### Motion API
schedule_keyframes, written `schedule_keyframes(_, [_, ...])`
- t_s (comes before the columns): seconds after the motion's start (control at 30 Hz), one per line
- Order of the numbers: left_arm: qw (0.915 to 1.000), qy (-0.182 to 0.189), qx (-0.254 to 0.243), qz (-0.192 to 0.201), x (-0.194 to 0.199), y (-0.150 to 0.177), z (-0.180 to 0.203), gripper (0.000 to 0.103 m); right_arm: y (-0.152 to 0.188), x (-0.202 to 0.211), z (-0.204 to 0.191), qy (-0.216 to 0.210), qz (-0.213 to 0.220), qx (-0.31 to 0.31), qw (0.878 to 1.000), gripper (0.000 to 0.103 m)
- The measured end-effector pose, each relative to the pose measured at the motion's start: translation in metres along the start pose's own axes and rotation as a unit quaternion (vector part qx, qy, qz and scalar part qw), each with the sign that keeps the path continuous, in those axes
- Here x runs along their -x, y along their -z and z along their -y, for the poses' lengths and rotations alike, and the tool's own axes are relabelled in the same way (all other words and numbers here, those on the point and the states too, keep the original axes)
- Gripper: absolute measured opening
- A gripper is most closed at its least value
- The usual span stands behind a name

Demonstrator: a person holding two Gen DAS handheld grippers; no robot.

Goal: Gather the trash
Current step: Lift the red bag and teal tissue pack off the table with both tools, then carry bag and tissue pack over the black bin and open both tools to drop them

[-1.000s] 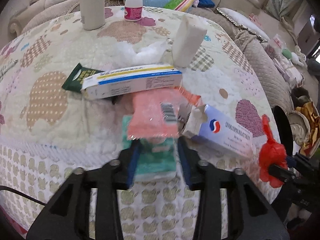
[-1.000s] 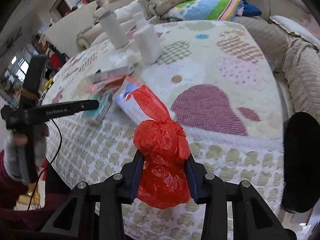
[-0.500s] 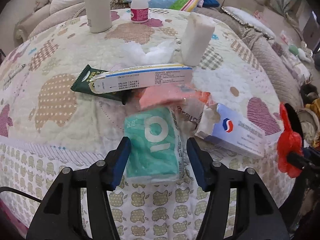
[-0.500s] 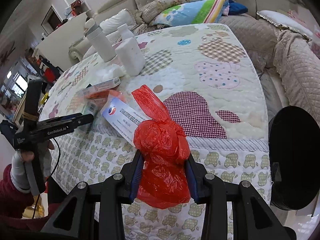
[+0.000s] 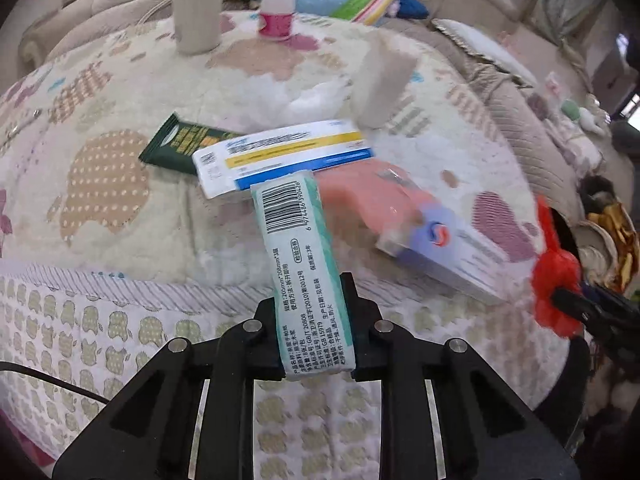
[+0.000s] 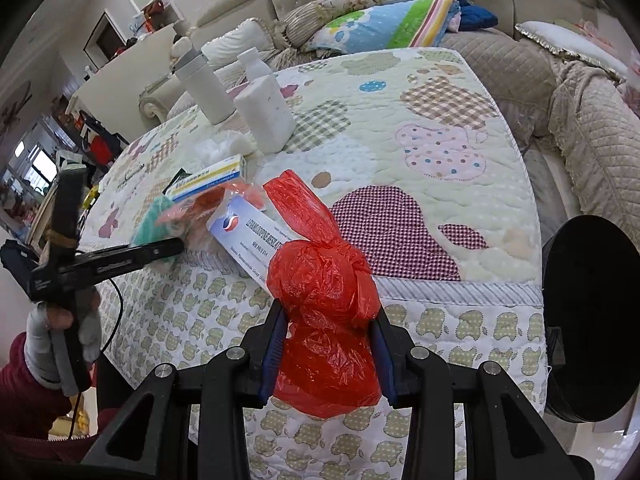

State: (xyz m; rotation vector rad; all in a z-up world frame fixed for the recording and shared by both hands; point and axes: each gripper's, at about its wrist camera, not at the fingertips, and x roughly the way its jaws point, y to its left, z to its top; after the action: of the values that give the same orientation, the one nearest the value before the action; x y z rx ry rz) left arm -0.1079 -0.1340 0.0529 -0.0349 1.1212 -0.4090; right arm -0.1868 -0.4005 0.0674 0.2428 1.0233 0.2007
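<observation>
- The left claw is closing on a green tissue pack; the pack stands edge-on between the two black fingers, its barcode side turned to the camera.
- The far end of the pack lies in front of a long white box with yellow and blue stripes, which rests on the counter under a quilted cover with apple shapes.
- A dark green sachet lies partly under the left end of this striped box.
- To the right of the pack there is a pink wrapper, and further right a white and blue medicine box near the counter's edge.
- At the far side stand a tall white cylinder, a small bottle with a pink label and a white rectangular bottle.
- The right claw is clamped on a knotted red plastic bag, held in front of the near edge of the counter.
- In the right wrist view, a gloved hand at the left holds the handle of the left claw.
- A black round object is at the right, beside the counter.
</observation>
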Motion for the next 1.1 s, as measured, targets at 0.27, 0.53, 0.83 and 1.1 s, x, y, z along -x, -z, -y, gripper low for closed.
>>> schedule_keyframes(0.27, [0.998, 0.047, -0.04, 0.014, 0.038, 0.005, 0.04, 0.018, -0.004, 0.013, 0.008, 0.002, 0.019, -0.008, 1.0, 0.038])
schedule_keyframes(0.53, [0.993, 0.074, -0.09, 0.024, 0.045, 0.001, 0.097, 0.018, -0.005, 0.028, 0.019, 0.009, 0.037, -0.019, 0.999, 0.038])
schedule_keyframes(0.83, [0.9867, 0.093, -0.131, 0.022, 0.031, -0.009, 0.156, 0.018, -0.003, 0.048, 0.046, 0.029, 0.057, -0.044, 0.997, 0.038])
schedule_keyframes(1.1, [0.98, 0.12, -0.158, 0.016, 0.02, -0.021, 0.205, 0.018, 0.004, 0.066, 0.079, 0.062, 0.068, -0.07, 0.993, 0.038])
